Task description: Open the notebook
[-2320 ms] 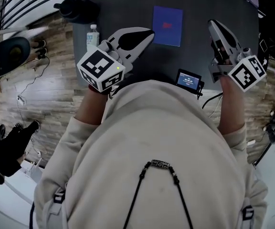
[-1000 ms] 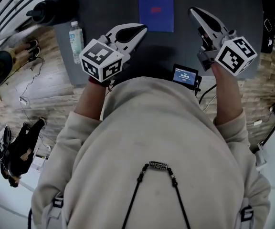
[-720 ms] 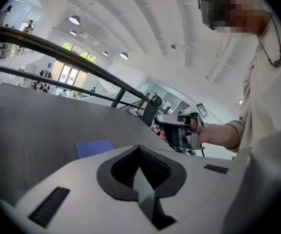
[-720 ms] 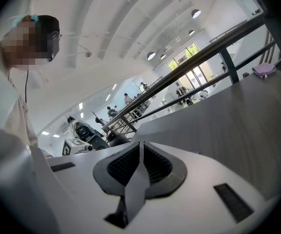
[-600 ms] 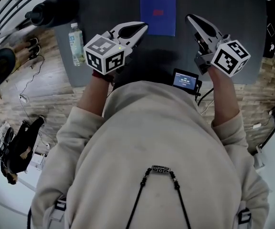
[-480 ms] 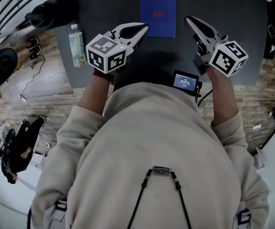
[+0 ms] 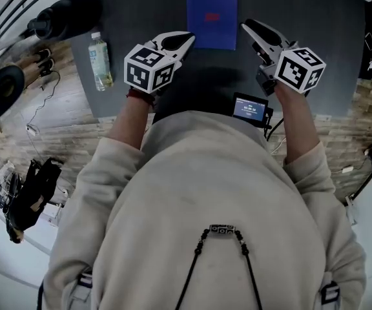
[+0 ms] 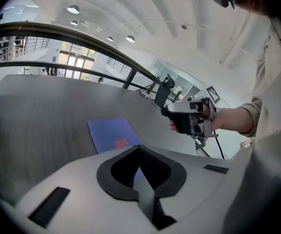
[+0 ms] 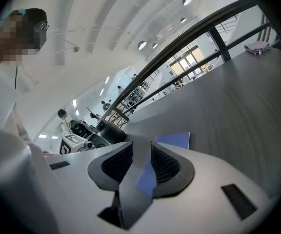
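A closed blue notebook [image 7: 212,17] with a red mark on its cover lies flat on the dark table [image 7: 315,57], at 12 o'clock in the head view. The left gripper [image 7: 190,37] hovers just at its 7 o'clock corner, jaws pressed together at the tips, holding nothing. The right gripper [image 7: 244,25] sits just off the notebook's 3 o'clock edge; its jaws have just been opening and stand slightly spread, with nothing between them. 1 water bottle [image 7: 99,60] lies at 9 o'clock by the table edge, and a small screen [image 7: 250,108] at 5 o'clock.
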Demonstrator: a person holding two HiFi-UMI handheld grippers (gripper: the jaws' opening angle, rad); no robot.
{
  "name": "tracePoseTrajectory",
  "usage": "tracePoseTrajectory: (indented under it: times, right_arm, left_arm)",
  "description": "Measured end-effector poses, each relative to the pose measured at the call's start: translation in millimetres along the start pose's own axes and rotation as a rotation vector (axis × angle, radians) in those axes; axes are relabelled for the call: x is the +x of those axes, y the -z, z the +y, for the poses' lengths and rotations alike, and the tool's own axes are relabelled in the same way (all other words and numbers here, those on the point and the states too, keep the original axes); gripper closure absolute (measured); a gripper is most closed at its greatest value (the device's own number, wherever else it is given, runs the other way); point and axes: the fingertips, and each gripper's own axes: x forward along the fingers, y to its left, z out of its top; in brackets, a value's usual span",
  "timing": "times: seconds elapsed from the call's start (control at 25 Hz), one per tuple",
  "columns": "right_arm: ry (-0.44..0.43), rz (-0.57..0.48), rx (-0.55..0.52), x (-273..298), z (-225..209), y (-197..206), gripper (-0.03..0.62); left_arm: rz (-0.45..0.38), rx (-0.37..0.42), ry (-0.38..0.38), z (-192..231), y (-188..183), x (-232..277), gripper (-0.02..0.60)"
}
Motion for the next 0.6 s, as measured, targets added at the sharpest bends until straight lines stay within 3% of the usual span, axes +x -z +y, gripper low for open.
tracePoseTrajectory:
  times: [0.28, 0.6]
  right_arm:
    - [0.018, 0.033, 0.004, 14.1, -18.6, 18.1, 0.45]
    - [0.082, 0.162, 0.05, 27.1, -42.6, 61.2, 0.401]
  left_arm:
    - [0.109, 0.053, -0.013, 13.2, 27.9, 20.6, 0.577]
    - [0.164, 0.093, -0.013, 18.9, 44.0, 37.5, 0.577]
